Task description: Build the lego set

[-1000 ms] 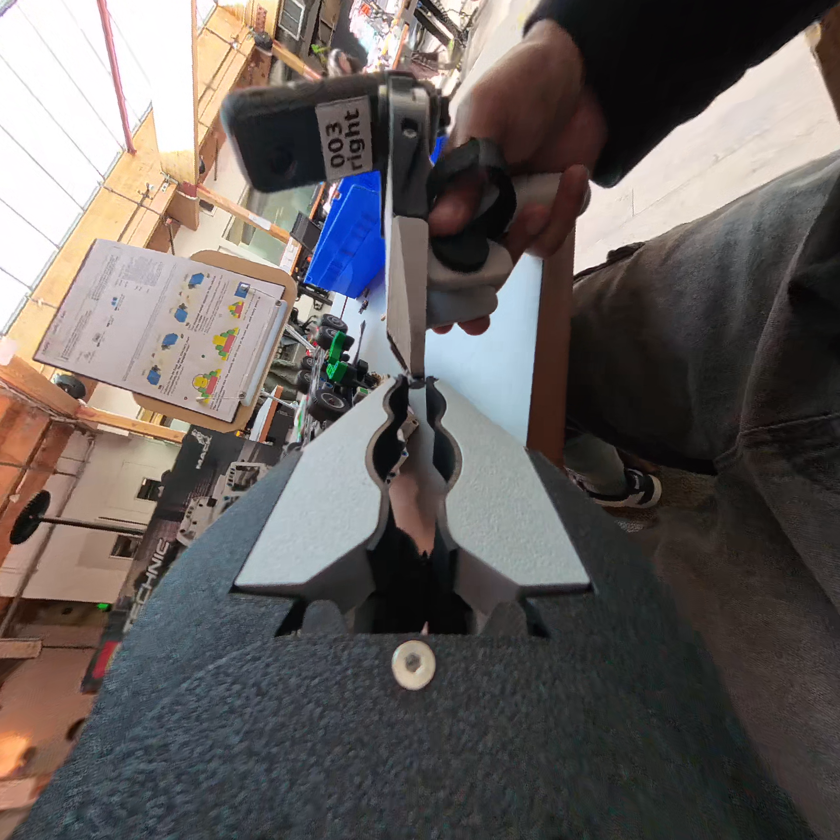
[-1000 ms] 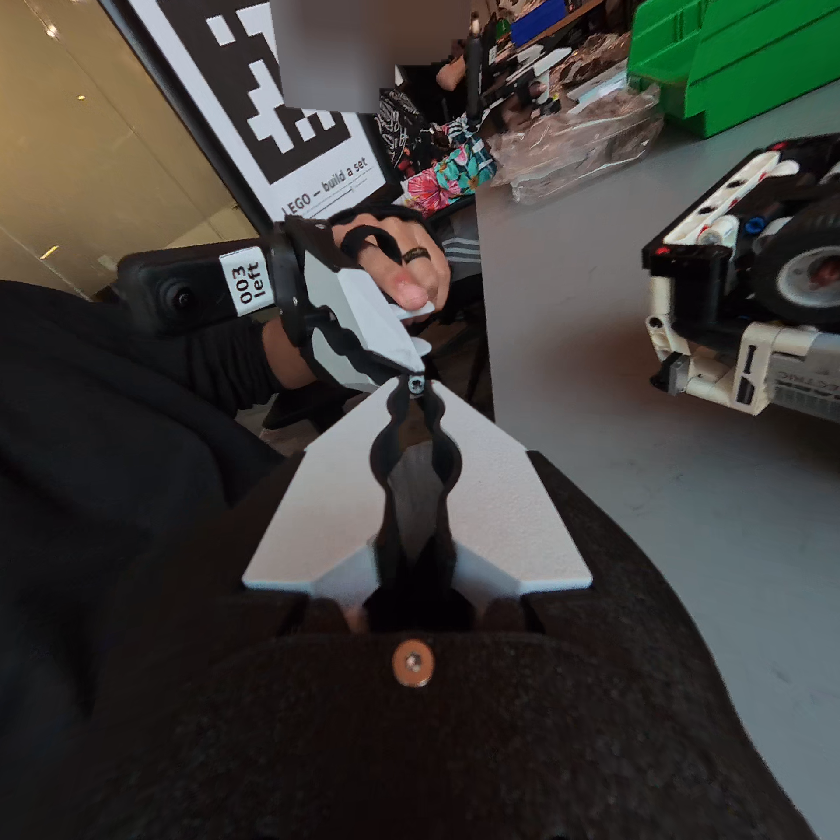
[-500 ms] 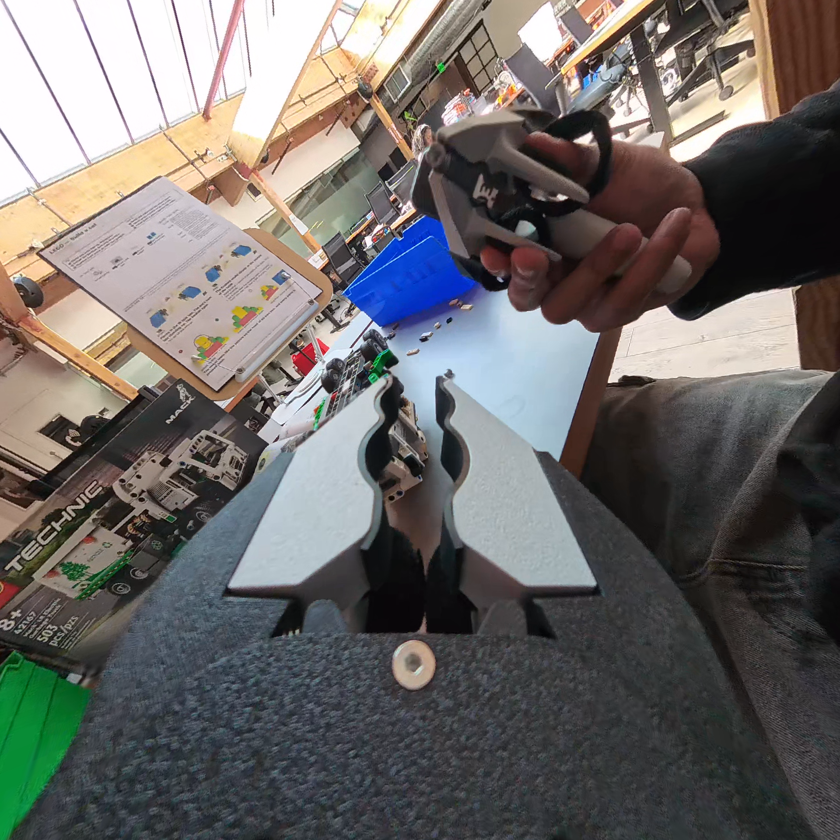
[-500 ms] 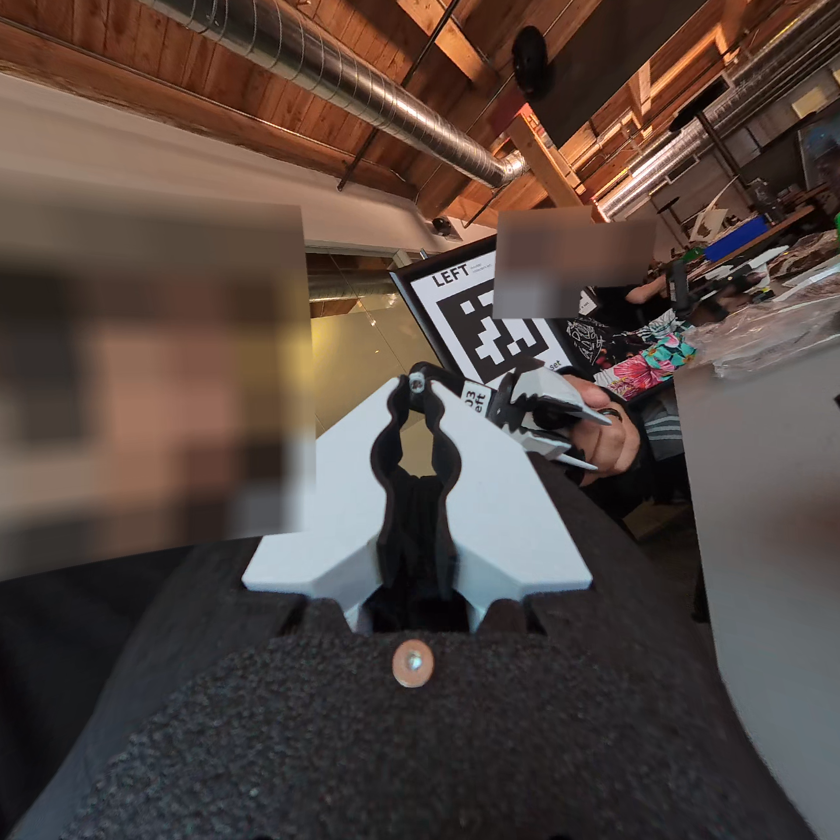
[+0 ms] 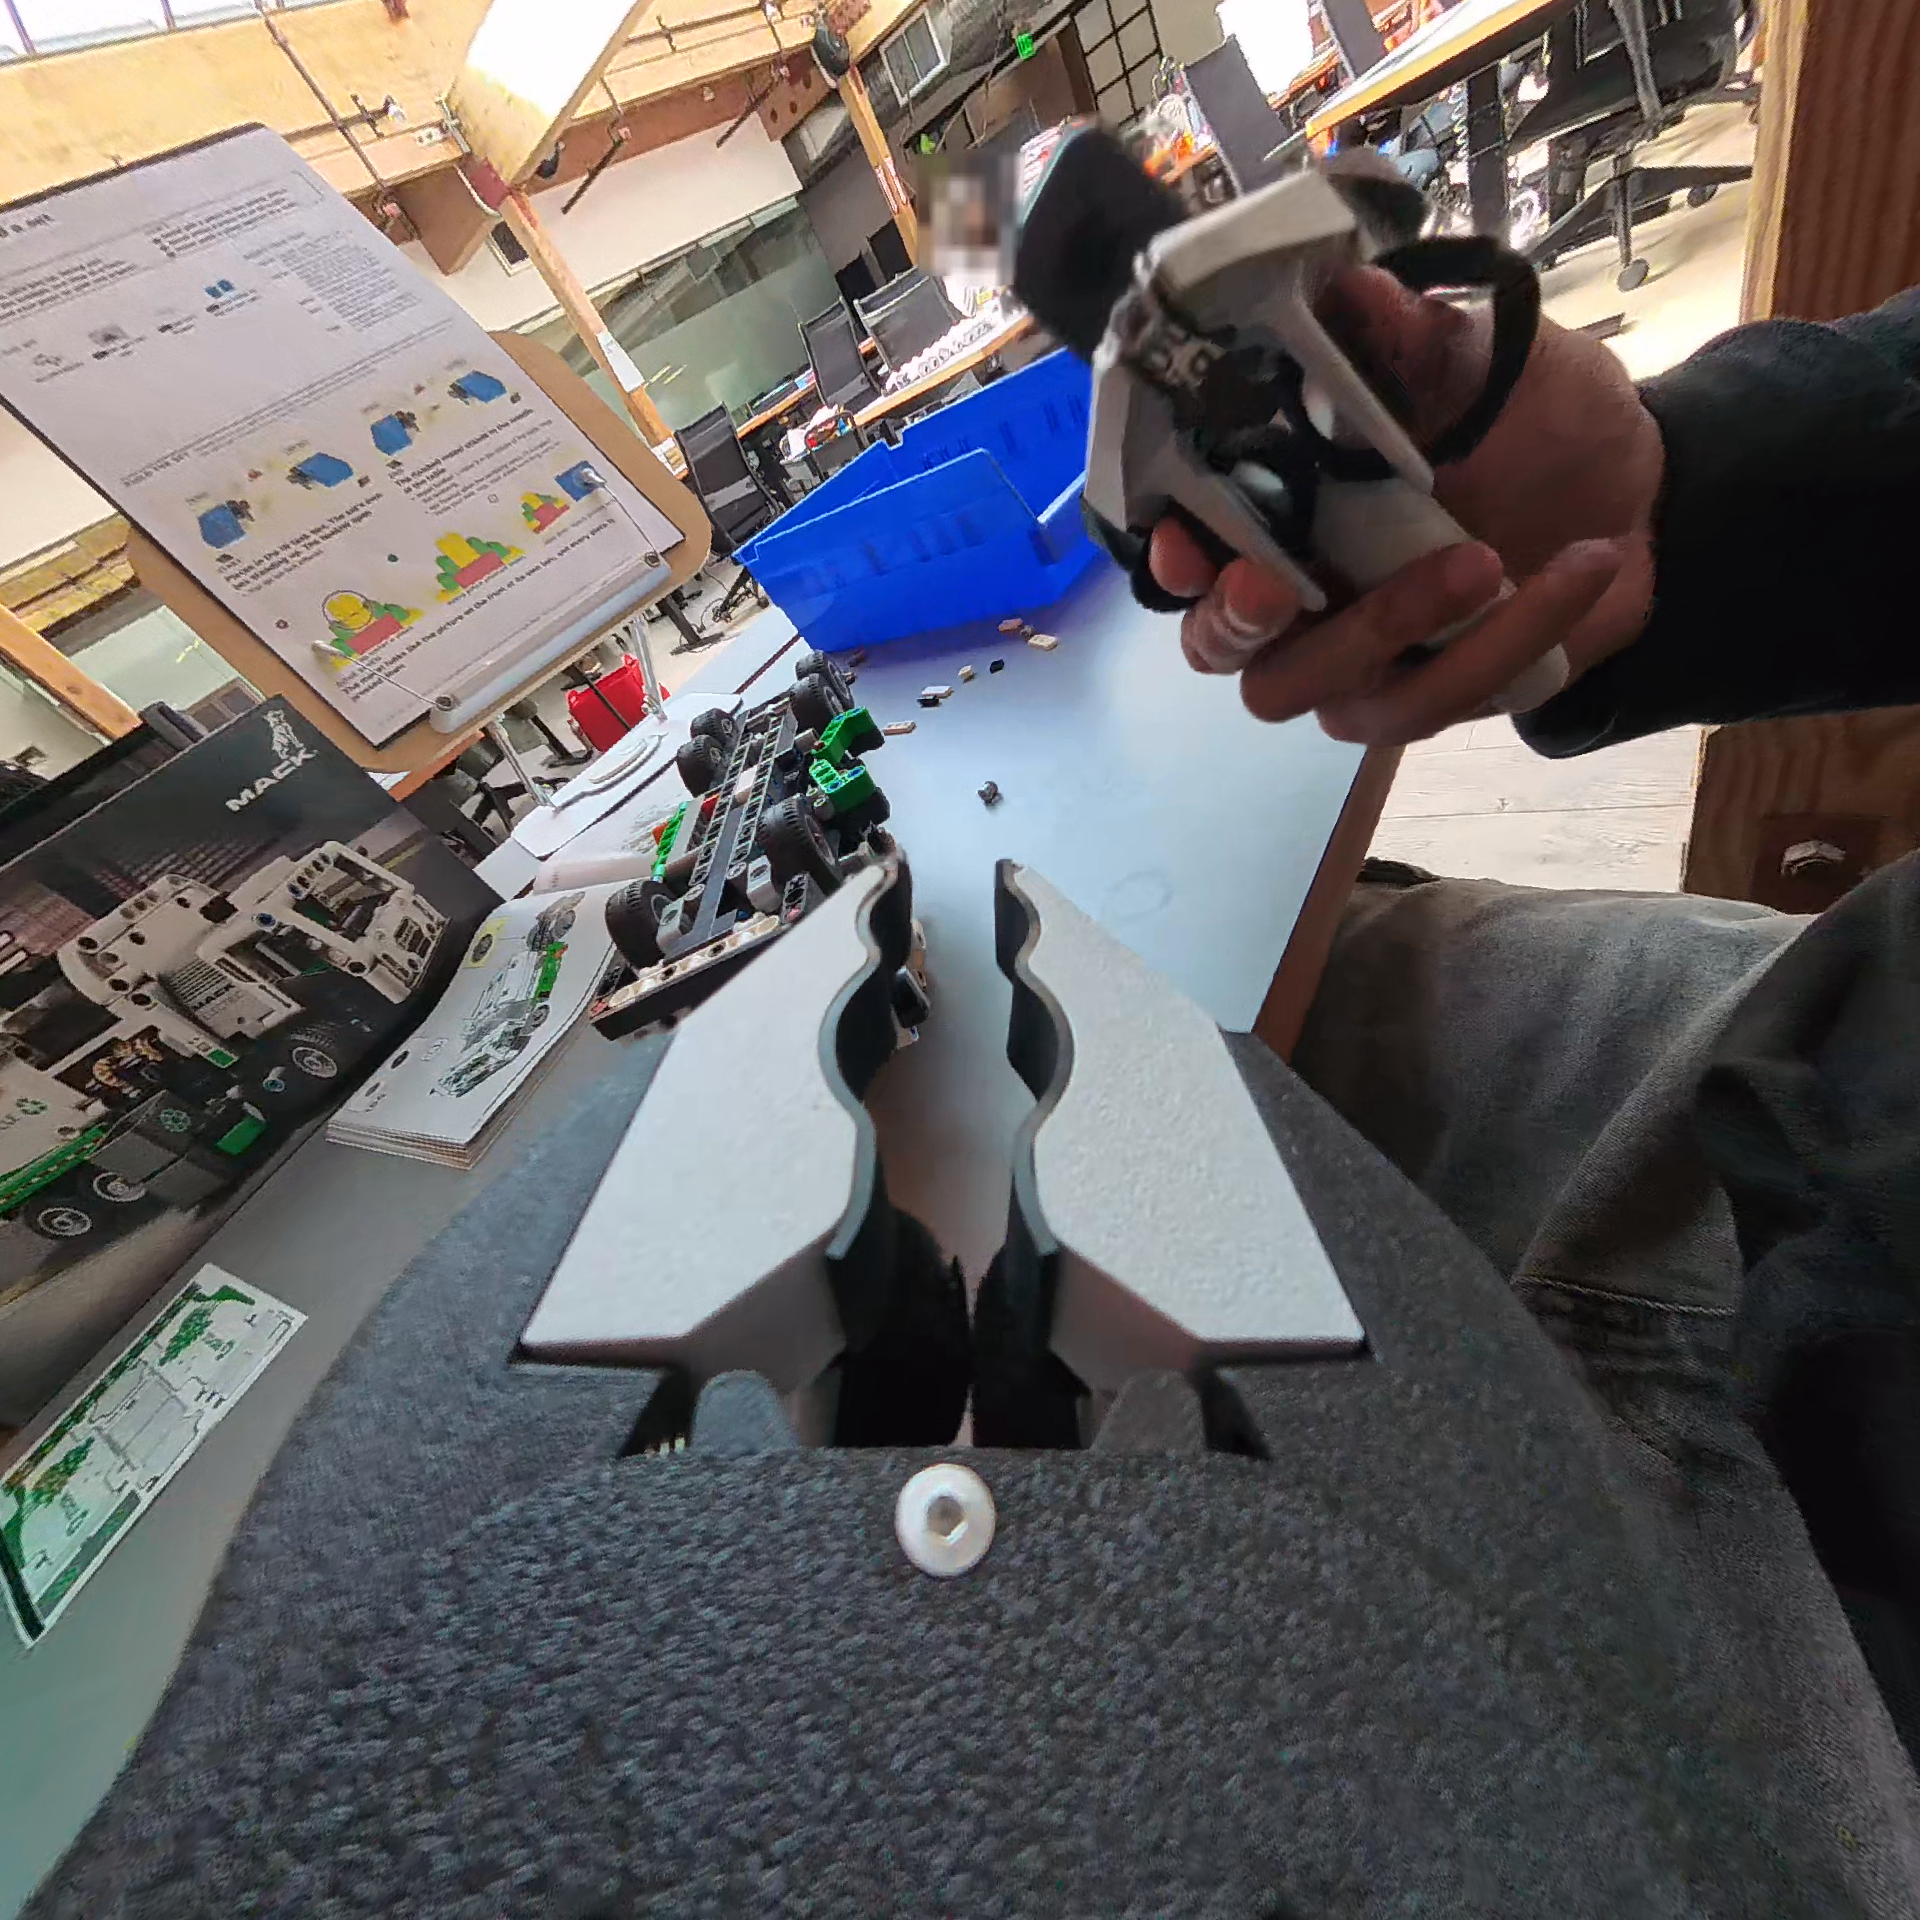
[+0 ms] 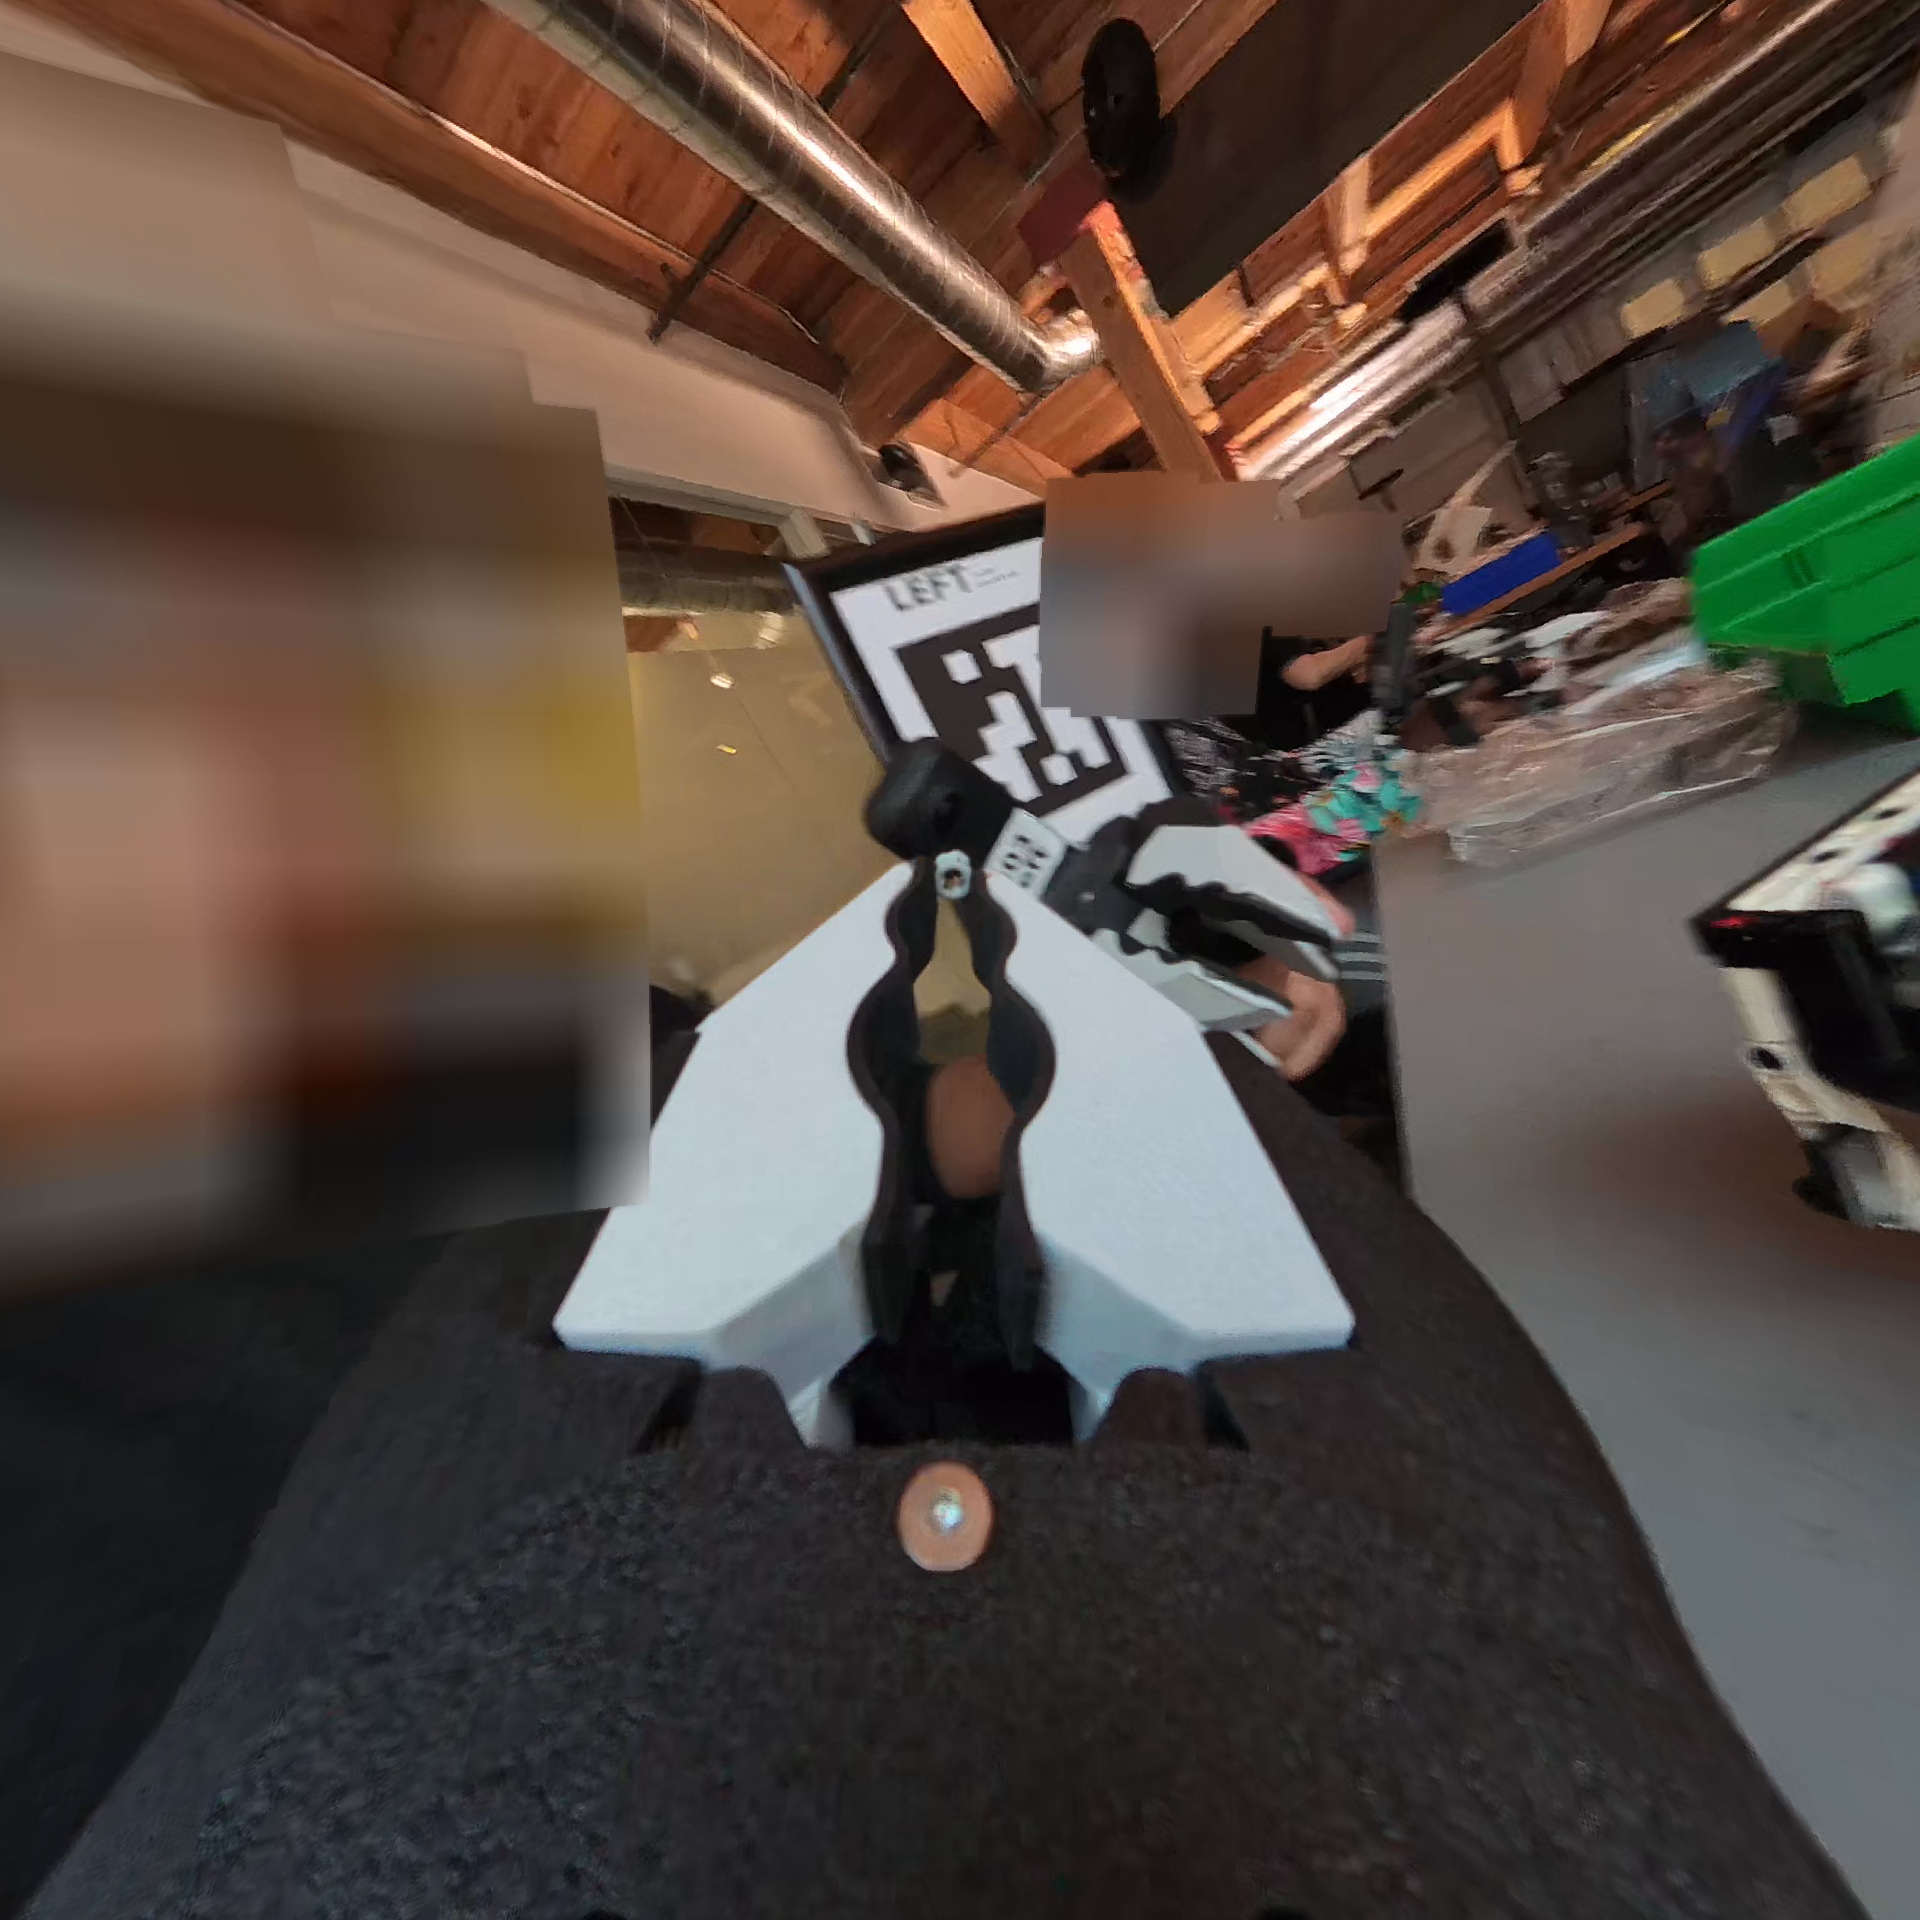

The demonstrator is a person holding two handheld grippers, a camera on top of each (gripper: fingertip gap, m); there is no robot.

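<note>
- Our left gripper is parted and empty, just beside the lego truck chassis on the table.
- Our right gripper pinches a small pin, raised above that chassis.

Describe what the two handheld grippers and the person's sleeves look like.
Both grippers, left and right, have pale grey wedge-shaped fingers with wavy black inner pads on rough dark foam-like bodies, each with a central screw. Black finger loops on the handle; dark sleeve.
</note>
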